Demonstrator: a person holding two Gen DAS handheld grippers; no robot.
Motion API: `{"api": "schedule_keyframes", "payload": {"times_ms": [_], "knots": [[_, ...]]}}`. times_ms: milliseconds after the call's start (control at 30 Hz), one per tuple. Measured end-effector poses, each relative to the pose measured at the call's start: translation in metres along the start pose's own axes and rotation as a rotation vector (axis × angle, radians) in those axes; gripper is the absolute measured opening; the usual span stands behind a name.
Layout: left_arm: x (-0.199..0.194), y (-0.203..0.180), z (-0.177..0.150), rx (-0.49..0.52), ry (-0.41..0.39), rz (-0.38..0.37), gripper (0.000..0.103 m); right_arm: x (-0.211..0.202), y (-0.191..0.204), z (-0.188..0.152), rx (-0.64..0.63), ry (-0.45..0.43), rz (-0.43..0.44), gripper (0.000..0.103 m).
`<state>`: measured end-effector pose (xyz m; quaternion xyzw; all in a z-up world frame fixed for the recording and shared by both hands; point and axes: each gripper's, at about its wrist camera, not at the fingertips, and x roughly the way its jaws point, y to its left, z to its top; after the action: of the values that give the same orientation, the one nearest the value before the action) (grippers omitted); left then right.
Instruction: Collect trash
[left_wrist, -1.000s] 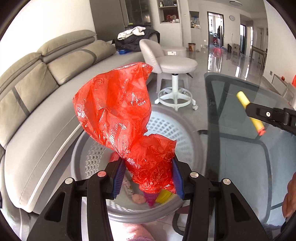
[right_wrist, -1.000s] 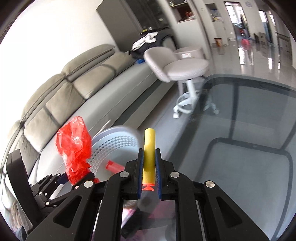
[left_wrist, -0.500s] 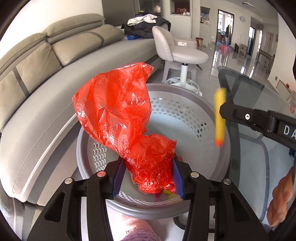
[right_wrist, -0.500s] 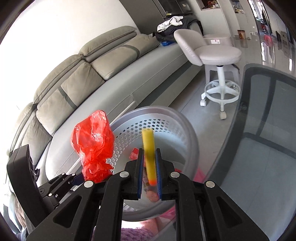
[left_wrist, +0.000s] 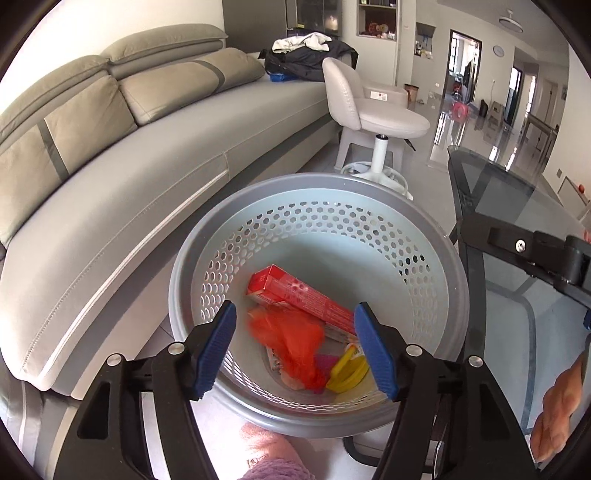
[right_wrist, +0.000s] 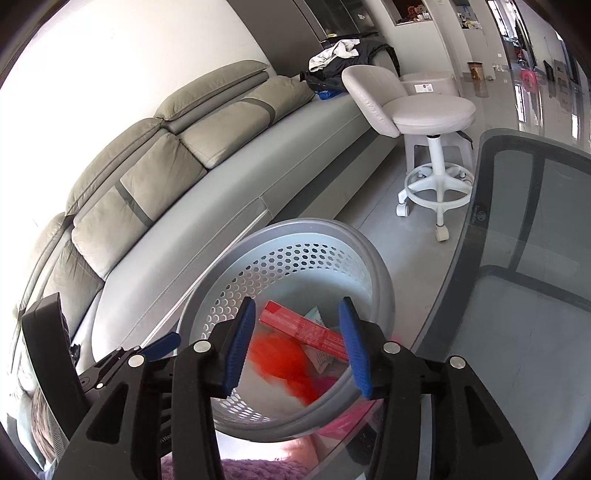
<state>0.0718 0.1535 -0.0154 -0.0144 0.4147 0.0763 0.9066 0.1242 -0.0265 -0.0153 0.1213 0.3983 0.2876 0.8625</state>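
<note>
Both tools' jaws opening above grey basket (left_wrist: 424, 236), nothing between them, red bag (left_wrist: 295, 343) blurred inside

My left gripper (left_wrist: 295, 347), earlier clamped on the red plastic bag (left_wrist: 291, 343), is opening; the bag now sits blurred inside the grey basket (left_wrist: 406, 210). My right gripper (right_wrist: 297, 347) is opening too; the yellow stick it pinched is gone from its fingers (right_wrist: 240, 345).
</note>
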Motion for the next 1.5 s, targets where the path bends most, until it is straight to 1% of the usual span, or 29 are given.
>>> {"api": "schedule_keyframes", "payload": {"times_ms": [233, 300, 367, 433, 600, 733, 800, 867, 1067, 1167, 1267, 1367, 1500], "knots": [[-0.005, 0.002, -0.002, -0.017, -0.019, 0.012, 0.069, -0.004, 0.001, -0.007, -0.009, -0.007, -0.034, 0.047], [-0.006, 0.002, 0.000, -0.018, -0.025, 0.013, 0.070, -0.005, 0.002, -0.009, -0.017, -0.012, -0.044, 0.049], [-0.008, 0.001, -0.001, -0.016, -0.032, 0.016, 0.074, -0.006, 0.005, -0.011, -0.024, -0.015, -0.053, 0.050], [-0.010, 0.001, -0.002, -0.012, -0.042, 0.021, 0.076, -0.007, 0.006, -0.012, -0.029, -0.019, -0.063, 0.050], [-0.012, 0.002, -0.002, -0.017, -0.049, 0.027, 0.077, -0.013, 0.007, -0.011, -0.039, -0.034, -0.090, 0.052], [-0.014, 0.006, -0.003, -0.032, -0.055, 0.039, 0.084, -0.018, 0.006, -0.012, -0.039, -0.052, -0.108, 0.054], [-0.014, 0.007, -0.004, -0.037, -0.059, 0.044, 0.086, -0.019, 0.007, -0.012, -0.043, -0.059, -0.120, 0.057], [-0.015, 0.008, -0.004, -0.043, -0.061, 0.046, 0.091, -0.020, 0.007, -0.013, -0.045, -0.064, -0.128, 0.060], [-0.016, 0.010, -0.005, -0.050, -0.065, 0.056, 0.096, -0.022, 0.007, -0.013, -0.050, -0.071, -0.142, 0.063], [-0.016, 0.010, -0.005, -0.053, -0.068, 0.060, 0.096, -0.022, 0.009, -0.014, -0.056, -0.069, -0.151, 0.063], [-0.017, 0.009, -0.004, -0.050, -0.072, 0.070, 0.096, -0.021, 0.011, -0.015, -0.066, -0.064, -0.158, 0.067], [-0.017, 0.009, -0.004, -0.050, -0.073, 0.072, 0.096, -0.021, 0.012, -0.014, -0.072, -0.065, -0.163, 0.067], [-0.017, 0.008, -0.004, -0.047, -0.077, 0.078, 0.096, -0.022, 0.013, -0.014, -0.074, -0.070, -0.175, 0.070]]}}
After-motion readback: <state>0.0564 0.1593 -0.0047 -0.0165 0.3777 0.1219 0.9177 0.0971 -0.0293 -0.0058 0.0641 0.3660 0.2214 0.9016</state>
